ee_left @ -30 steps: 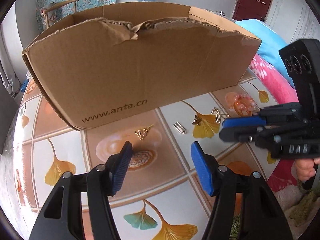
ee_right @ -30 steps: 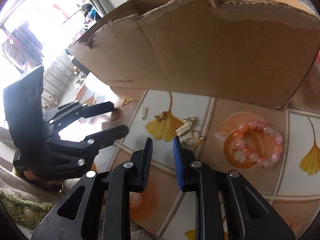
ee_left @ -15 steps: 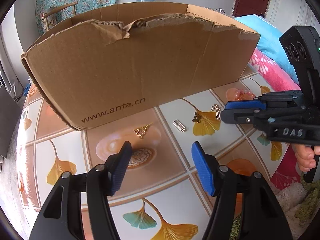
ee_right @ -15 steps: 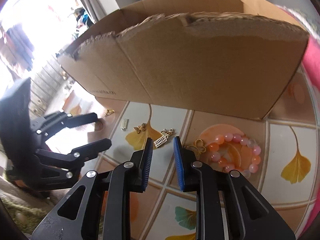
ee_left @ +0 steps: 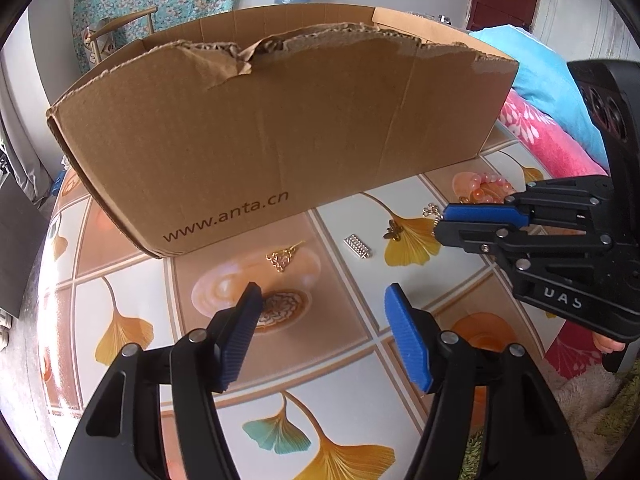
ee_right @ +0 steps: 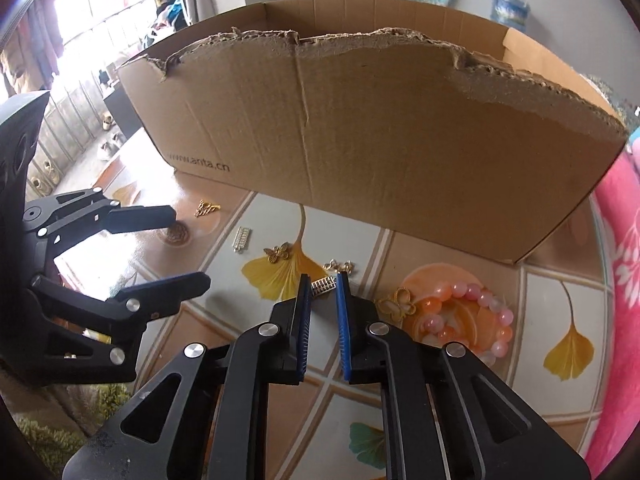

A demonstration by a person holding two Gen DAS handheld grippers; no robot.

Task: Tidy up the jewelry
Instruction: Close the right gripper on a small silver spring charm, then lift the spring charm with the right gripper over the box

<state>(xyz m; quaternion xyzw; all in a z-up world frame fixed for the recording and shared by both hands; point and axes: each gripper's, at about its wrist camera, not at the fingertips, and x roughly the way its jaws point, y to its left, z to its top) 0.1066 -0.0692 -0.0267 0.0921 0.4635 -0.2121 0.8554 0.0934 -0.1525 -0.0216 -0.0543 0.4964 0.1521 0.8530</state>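
Small jewelry pieces lie on the ginkgo-patterned table in front of a torn cardboard box. There is a gold chain charm, a silver rhinestone bar, a gold butterfly, a gold clover pendant, a small rhinestone charm and a pink bead bracelet. My left gripper is open and empty above the table. My right gripper is open by a narrow gap, its tips around the small rhinestone charm.
A pink floral blanket and blue cloth lie to the right of the table. A shaggy rug lies below the table's near edge. A chair stands behind the box.
My right gripper has moved forward and down toward the small rhinestone charm, its narrow gap unchanged. My left gripper has stayed open, nearly in place.
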